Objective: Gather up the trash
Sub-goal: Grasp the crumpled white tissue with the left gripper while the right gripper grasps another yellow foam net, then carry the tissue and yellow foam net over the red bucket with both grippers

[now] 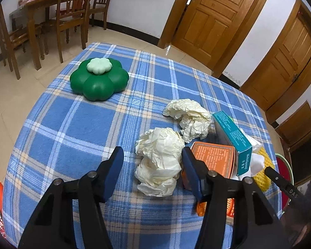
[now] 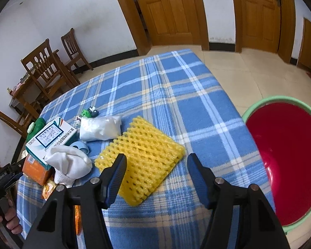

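Observation:
On the blue plaid tablecloth [image 1: 72,124] a crumpled cream paper wad [image 1: 159,159] lies between the fingers of my left gripper [image 1: 153,157], which is open. The left pad stands clear of the wad and the right pad is close beside it. A second wad [image 1: 188,120] lies just beyond. My right gripper [image 2: 157,164] hangs open over the near edge of a yellow foam net [image 2: 143,157], not touching it. Right of the table a red basin with a green rim [image 2: 286,155] stands on the floor.
An orange box [image 1: 213,157] and a teal box [image 1: 232,137] crowd the left gripper's right side. A green flower-shaped container [image 1: 99,78] sits far left. Beside the net lie a white bag [image 2: 101,128] and a white cloth [image 2: 70,164]. Wooden chairs [image 1: 72,14] stand behind.

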Tool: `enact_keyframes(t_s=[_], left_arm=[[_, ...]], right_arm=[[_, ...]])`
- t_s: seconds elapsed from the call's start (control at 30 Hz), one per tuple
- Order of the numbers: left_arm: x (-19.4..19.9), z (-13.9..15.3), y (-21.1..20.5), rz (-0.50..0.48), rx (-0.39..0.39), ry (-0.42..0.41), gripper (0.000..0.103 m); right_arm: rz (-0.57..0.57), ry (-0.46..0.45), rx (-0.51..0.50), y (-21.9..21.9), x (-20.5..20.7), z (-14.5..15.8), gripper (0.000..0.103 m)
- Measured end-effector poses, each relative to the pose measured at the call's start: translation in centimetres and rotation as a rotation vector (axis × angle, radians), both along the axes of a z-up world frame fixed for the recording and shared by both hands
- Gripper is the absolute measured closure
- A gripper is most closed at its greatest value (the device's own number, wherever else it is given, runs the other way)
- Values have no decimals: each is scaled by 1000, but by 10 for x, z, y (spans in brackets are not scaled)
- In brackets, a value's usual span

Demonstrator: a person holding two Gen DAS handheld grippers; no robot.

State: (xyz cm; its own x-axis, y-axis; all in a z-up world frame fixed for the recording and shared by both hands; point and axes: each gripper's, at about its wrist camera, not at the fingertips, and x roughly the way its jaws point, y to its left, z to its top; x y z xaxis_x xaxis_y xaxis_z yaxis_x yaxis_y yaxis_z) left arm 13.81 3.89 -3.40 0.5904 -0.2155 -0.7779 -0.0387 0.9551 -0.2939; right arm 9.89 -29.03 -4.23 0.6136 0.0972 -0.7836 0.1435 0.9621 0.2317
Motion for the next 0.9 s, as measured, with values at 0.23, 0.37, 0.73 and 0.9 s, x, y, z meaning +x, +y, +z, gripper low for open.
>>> enact_keyframes(t_s=[0.23,0.37,0.73,0.9], left_arm=[[3,-9,-4,-16,-64,40,46],[0,-8,-5,-30,-91,31,59],[-19,11,0,-29,-89,-18,60],[-29,27,-6,-51,-93,-54,60]], right_arm=[[20,-18,9,5,-4,-2,67],[21,-31,24,3,-7,-2,80],[-8,-103,47,-7,-30,16,92],[-33,-144,61,-15,-48,29,92]])
